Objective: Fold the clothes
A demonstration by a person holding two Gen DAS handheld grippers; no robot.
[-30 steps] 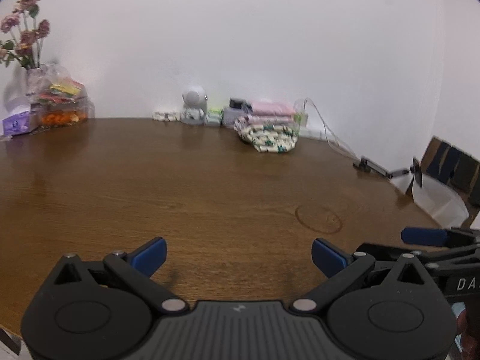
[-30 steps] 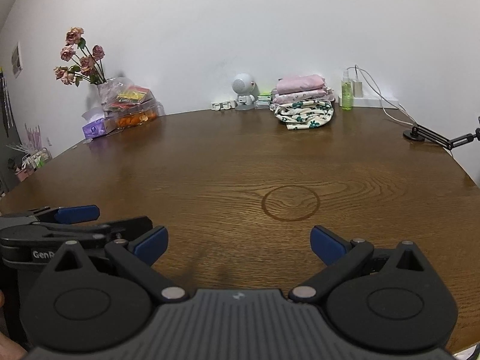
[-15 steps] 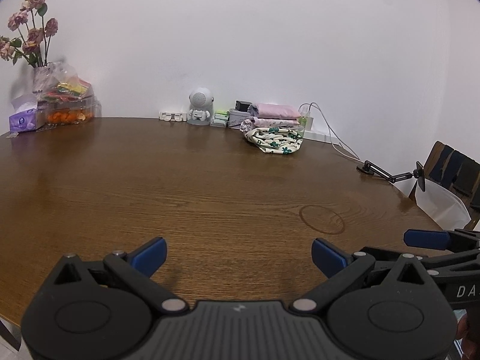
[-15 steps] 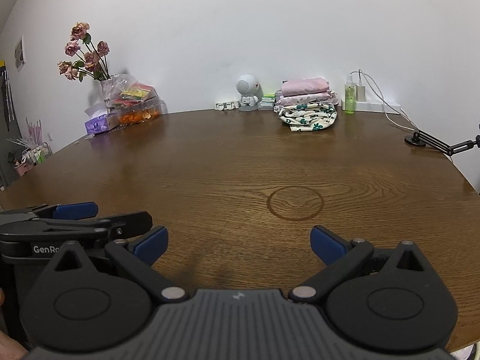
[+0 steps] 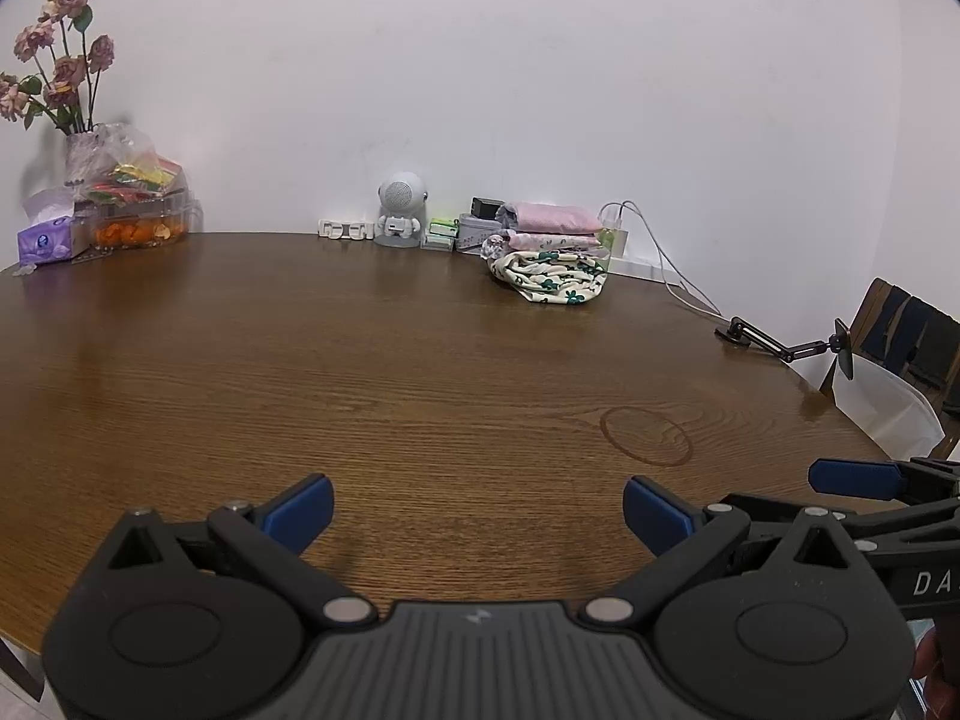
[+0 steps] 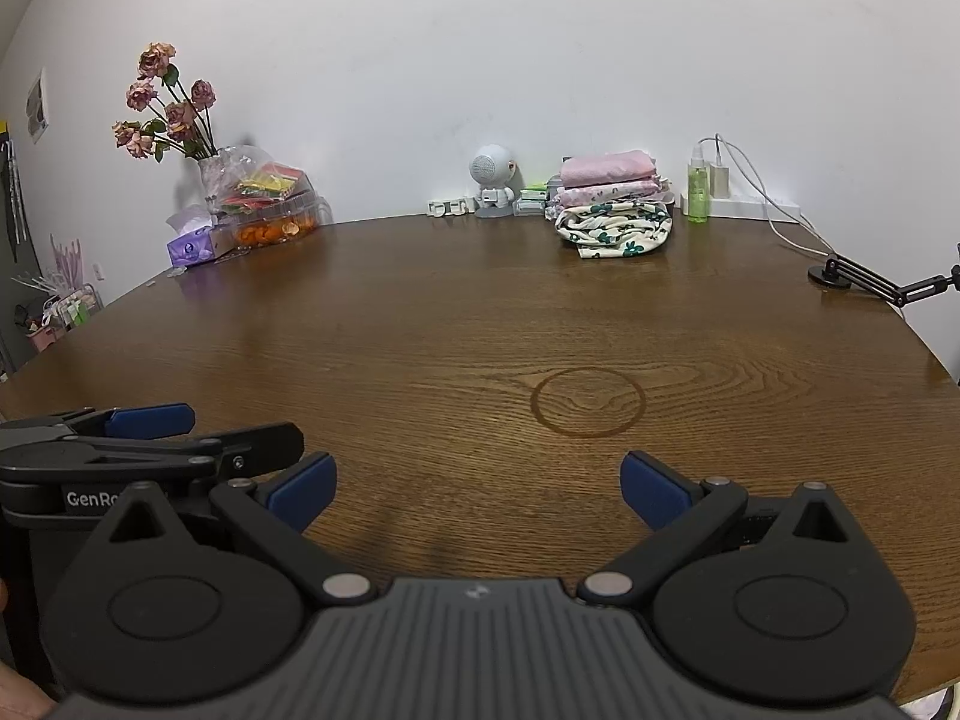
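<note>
Idle stage: no garment is lying within reach.
Left gripper and right gripper are hovering over the surface, jaws released; the next move is calling for a reach to the far clothes.

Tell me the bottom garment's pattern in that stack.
Cream with green flowers, clearest in the right wrist view.

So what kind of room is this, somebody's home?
Probably a home dining room: a wooden table against a white wall, a vase of dried roses, and a stack of folded clothes.
</note>
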